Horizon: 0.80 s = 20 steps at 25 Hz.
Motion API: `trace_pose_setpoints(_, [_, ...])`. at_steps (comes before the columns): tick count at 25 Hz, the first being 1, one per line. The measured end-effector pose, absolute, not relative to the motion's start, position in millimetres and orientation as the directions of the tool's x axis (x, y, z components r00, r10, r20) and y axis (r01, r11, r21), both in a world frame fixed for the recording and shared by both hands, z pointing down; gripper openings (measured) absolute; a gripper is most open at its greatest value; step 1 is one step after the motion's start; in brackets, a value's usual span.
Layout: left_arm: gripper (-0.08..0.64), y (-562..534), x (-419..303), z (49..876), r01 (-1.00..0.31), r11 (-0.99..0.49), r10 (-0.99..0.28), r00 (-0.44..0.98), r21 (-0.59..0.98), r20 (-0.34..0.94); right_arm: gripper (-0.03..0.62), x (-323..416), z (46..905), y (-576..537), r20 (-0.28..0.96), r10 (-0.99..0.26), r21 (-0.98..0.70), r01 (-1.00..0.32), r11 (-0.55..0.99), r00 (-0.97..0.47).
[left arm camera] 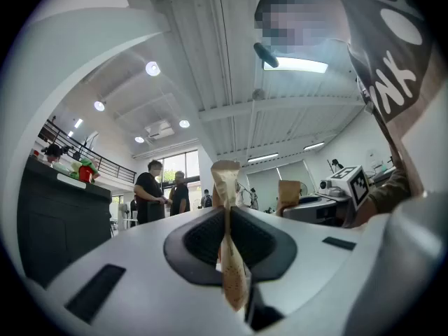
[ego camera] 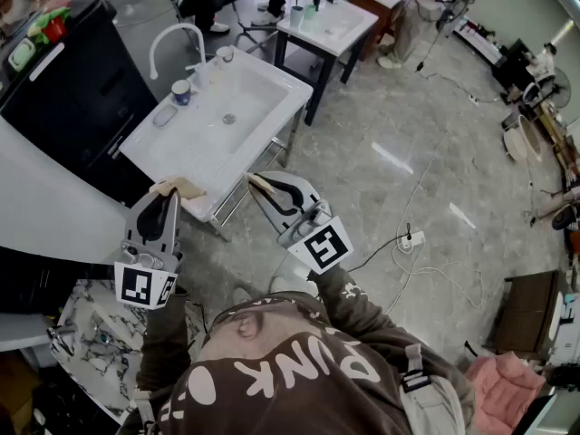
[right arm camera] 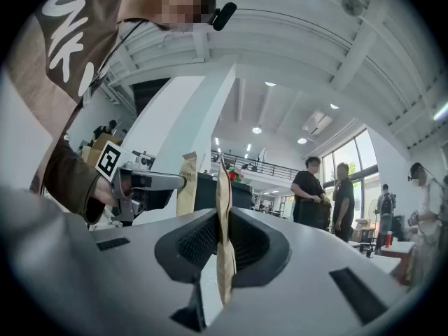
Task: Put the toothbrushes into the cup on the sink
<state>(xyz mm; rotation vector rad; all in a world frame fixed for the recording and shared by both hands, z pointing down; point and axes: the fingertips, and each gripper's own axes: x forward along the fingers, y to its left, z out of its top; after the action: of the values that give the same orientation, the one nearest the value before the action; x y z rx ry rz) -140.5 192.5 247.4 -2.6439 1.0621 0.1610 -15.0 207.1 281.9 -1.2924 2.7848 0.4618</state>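
Observation:
A white sink [ego camera: 272, 87] on a metal frame stands ahead of me, with a curved white faucet [ego camera: 172, 36] at its back. A small blue and white cup [ego camera: 181, 91] sits on the sink's left ledge, beside a flat grey item [ego camera: 164, 116]. I cannot make out any toothbrushes. My left gripper [ego camera: 172, 188] hovers over the sink's near corner, its tan pads [left arm camera: 225, 180] pressed together with nothing between them. My right gripper [ego camera: 258, 184] is just right of that corner, tan pads [right arm camera: 222, 187] likewise shut and empty. Both gripper views tilt up toward the ceiling.
A black counter [ego camera: 82, 89] stands left of the sink. A second white table [ego camera: 349, 27] with small cups lies beyond it. Cables and a power strip [ego camera: 410, 239] lie on the marble floor to the right. Two persons [right arm camera: 322, 191] stand farther off.

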Motion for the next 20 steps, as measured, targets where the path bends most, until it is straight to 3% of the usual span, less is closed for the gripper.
trace_pose_setpoints(20, [0.029, 174, -176, 252, -0.698, -0.688, -0.662, 0.715, -0.199, -0.223, 0.048, -52, 278, 189, -0.166, -0.725, 0.247, -0.740, 0.626, -0.669])
